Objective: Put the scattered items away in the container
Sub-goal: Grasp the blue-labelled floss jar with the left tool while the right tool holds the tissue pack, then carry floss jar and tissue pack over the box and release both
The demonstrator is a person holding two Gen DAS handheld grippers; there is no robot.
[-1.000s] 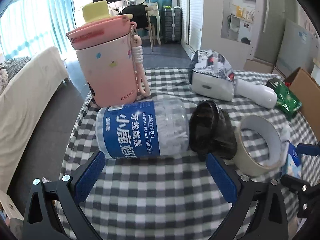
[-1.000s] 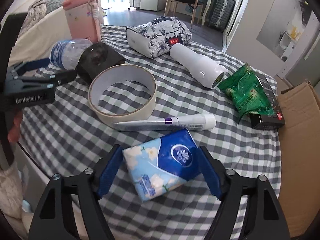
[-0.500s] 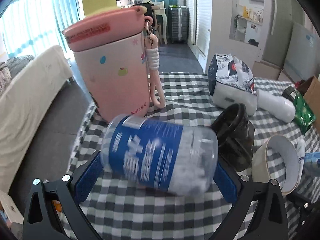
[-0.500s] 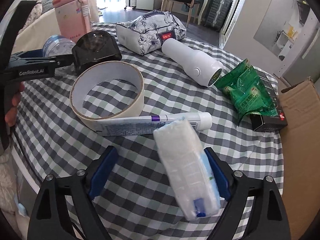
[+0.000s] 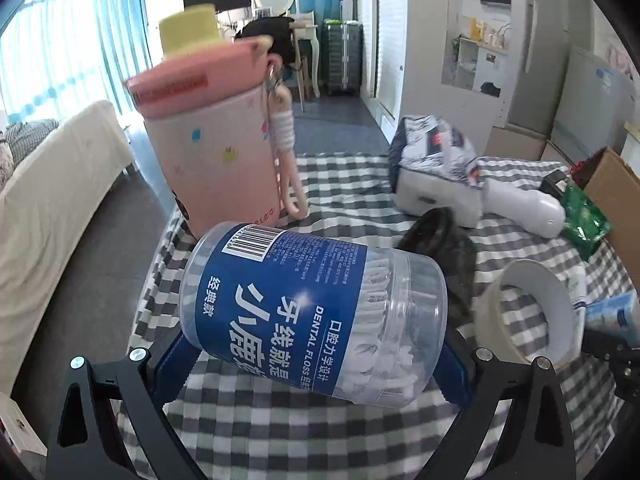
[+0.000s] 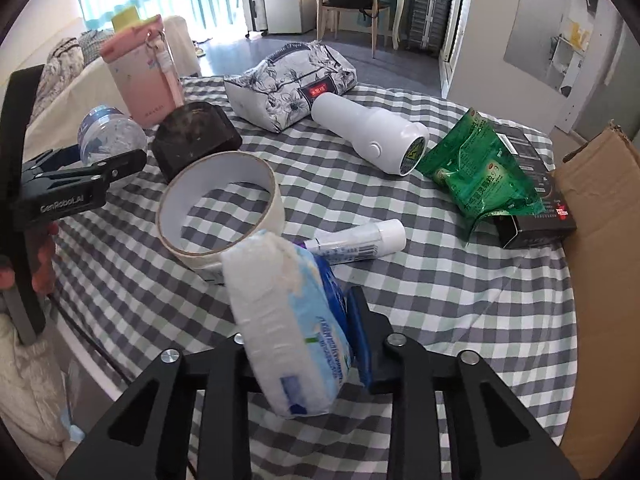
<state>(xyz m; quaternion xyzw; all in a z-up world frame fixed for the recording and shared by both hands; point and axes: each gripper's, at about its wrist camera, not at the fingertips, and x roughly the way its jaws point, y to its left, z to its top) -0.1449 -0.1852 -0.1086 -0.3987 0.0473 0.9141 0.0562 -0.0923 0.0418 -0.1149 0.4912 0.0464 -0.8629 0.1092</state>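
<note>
Your left gripper (image 5: 316, 364) is clamped on the dental floss jar (image 5: 316, 320), which lies crosswise between the blue pads, tilted with its clear end lower toward 4 o'clock and lifted off the checked tablecloth (image 5: 280, 432). The pink tumbler (image 5: 216, 140) stands upright at 11 o'clock, just behind the jar. The black dish (image 5: 444, 240) sits at 2 o'clock and the tape roll (image 5: 524, 308) at 3 o'clock.

Your right gripper (image 6: 296, 332) is closed on the tissue pack (image 6: 288, 320) — the pack stands on end between the fingers, leaning toward 11 o'clock, raised above the cloth. Just beyond it, at 12 o'clock, the white tube (image 6: 356, 240) lies flat beside the tape roll (image 6: 220, 208). The white bottle (image 6: 368, 140) lies on its side at 1 o'clock, the green packet (image 6: 484, 172) and black box (image 6: 536, 208) at 2 o'clock — next to them, at 3 o'clock, is the cardboard box (image 6: 600, 264) at the table's edge.
</note>
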